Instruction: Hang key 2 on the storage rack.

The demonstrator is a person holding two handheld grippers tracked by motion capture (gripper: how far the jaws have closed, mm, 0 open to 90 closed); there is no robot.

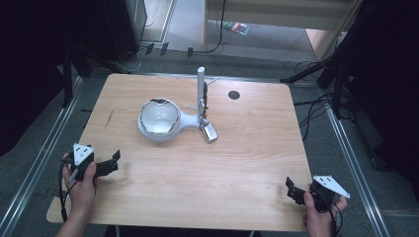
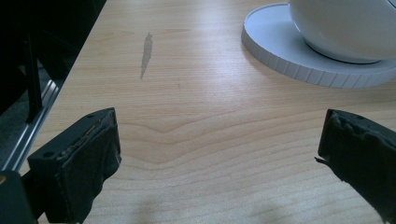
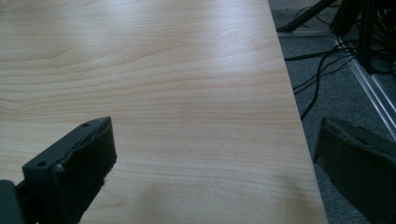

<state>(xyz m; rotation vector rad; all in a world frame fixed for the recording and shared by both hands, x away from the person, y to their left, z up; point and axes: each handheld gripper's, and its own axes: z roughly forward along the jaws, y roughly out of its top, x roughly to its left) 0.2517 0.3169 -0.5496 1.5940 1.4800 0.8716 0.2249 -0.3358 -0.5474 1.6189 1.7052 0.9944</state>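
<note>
Both grippers gape wide, holding nothing — left gripper (image 1: 114, 162) and right gripper (image 1: 291, 190) hover at the wooden table's (image 1: 237, 163) near corners, white desk lamp (image 1: 160, 118) mid-table.

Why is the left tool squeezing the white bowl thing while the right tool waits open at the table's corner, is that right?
Not quite. The left tool squeezes nothing: it is open and apart from the white bowl thing, as the left gripper view shows. The right tool does wait open at the table's corner.
</note>
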